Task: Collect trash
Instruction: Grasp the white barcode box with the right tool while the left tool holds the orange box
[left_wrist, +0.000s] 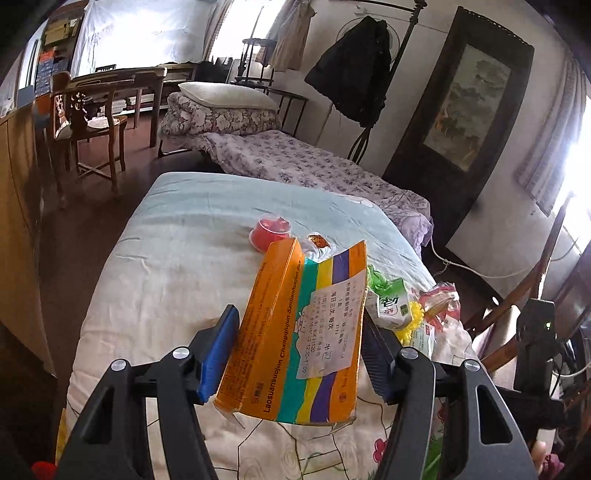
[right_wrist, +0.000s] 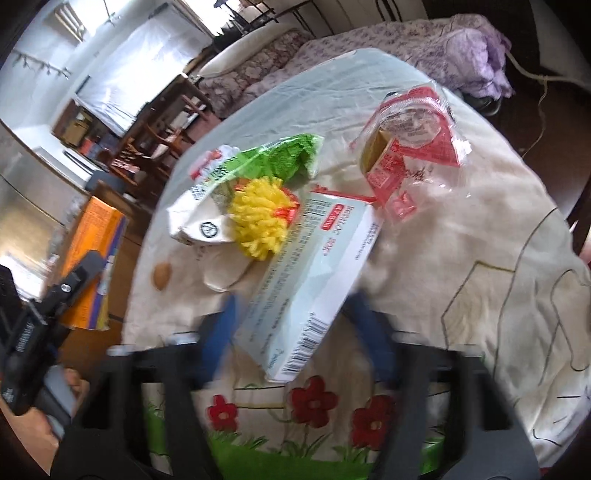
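Left gripper (left_wrist: 301, 345) clamped on orange striped cardboard box (left_wrist: 295, 332), print "Laosuansuojun"; right gripper (right_wrist: 295, 317) clamped on pale blue-white carton (right_wrist: 306, 284).

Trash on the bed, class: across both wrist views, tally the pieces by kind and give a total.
Medicine boxes: 2 (orange striped box, pale blue-white box)
Drink cartons: 1 (green-and-white carton)
Plastic wrappers: 2 (red-printed clear wrapper, small clear wrapper)
Jelly cups: 1 (red cup)
Yellow pompoms: 1
Nutshells: 1
Total: 8
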